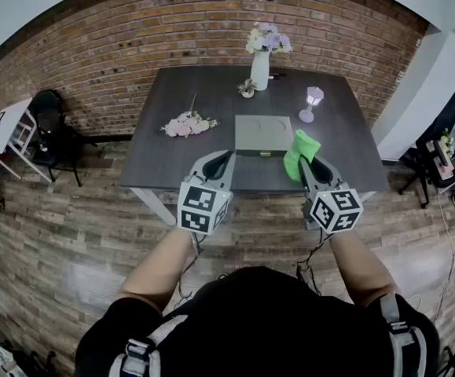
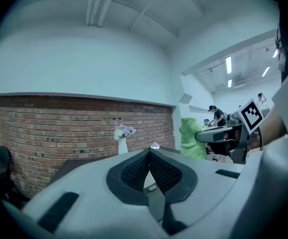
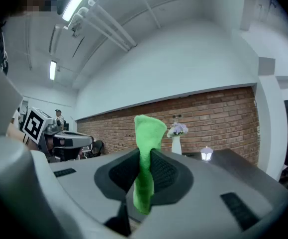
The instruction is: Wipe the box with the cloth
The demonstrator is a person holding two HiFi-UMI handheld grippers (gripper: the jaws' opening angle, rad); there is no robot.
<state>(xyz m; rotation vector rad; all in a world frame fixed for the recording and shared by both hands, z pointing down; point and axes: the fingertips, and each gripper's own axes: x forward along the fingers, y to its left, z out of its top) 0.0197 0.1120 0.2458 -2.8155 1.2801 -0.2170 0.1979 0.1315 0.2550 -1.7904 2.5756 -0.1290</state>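
A flat grey box [image 1: 263,134] lies near the front edge of the dark table [image 1: 172,155]. My right gripper [image 1: 307,162] is shut on a bright green cloth [image 1: 299,152], which sticks up between its jaws [image 3: 147,133]; it hovers just right of the box, over the table's front edge. The left gripper [image 1: 225,158] hangs just left of the box's front corner, its jaws shut with nothing between them [image 2: 149,152]. From the left gripper view the cloth [image 2: 191,137] and the right gripper's marker cube [image 2: 250,115] show at the right.
A white vase of flowers [image 1: 262,63], a small white lantern [image 1: 312,101] and a pink bouquet [image 1: 186,124] stand on the table behind the box. A brick wall [image 1: 117,53] backs it. A black chair [image 1: 52,124] stands at left, another [image 1: 439,132] at right.
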